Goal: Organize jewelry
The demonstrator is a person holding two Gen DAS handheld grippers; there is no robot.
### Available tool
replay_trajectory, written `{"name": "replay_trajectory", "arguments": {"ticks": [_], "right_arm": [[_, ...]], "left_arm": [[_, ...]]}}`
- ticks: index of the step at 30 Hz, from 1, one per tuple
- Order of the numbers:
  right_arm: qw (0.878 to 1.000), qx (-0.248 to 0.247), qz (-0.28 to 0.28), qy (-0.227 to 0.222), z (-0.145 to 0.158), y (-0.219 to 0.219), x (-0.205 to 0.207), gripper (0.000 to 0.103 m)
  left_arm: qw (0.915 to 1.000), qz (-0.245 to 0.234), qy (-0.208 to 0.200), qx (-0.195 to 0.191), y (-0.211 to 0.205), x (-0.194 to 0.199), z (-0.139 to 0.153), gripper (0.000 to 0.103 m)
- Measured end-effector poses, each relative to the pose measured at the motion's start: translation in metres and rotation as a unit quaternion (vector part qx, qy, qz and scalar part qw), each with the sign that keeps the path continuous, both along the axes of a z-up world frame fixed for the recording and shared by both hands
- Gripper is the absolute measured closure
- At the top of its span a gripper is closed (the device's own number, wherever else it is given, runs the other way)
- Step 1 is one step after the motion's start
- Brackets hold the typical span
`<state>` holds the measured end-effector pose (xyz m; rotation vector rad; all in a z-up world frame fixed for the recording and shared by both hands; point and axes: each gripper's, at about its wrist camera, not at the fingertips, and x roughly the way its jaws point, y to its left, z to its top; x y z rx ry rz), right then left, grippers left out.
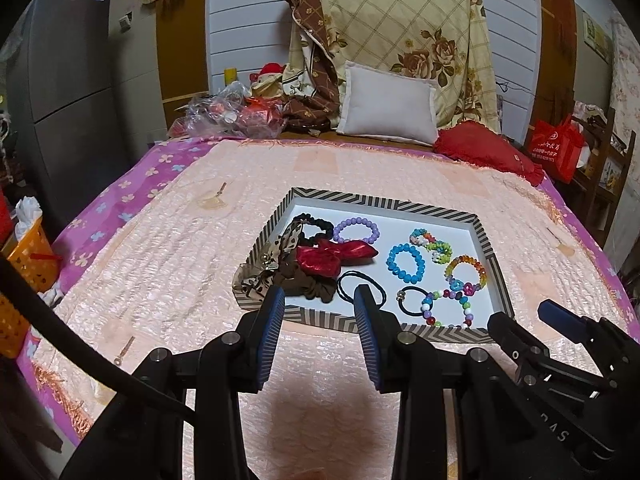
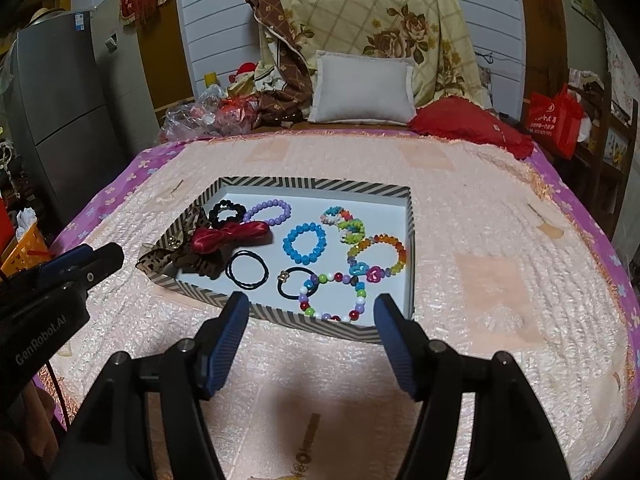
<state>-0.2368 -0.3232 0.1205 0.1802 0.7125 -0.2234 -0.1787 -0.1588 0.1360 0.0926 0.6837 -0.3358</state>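
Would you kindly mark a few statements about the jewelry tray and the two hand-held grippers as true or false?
1. Both the left hand-held gripper and the right hand-held gripper are open and hold nothing. True.
2. The blue bead bracelet lies on the bedspread outside the tray. False: it lies inside the striped tray.
3. The red bow lies in the left part of the tray. True.
4. The purple bead bracelet is clamped in the right hand-held gripper. False: it lies free near the tray's far side.
5. The tray is covered by a lid. False: it is open.
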Motion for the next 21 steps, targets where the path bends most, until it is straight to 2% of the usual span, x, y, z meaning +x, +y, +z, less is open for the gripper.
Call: {"name": "replay_trajectory", "arguments": {"ticks": [21], "right_arm": [[1.000, 0.008, 0.006, 0.015, -0.008, -0.005, 0.013, 0.035]], "left_arm": [[1.0000, 0.000, -0.002, 0.007, -0.005, 0.007, -0.003, 0.078]]}}
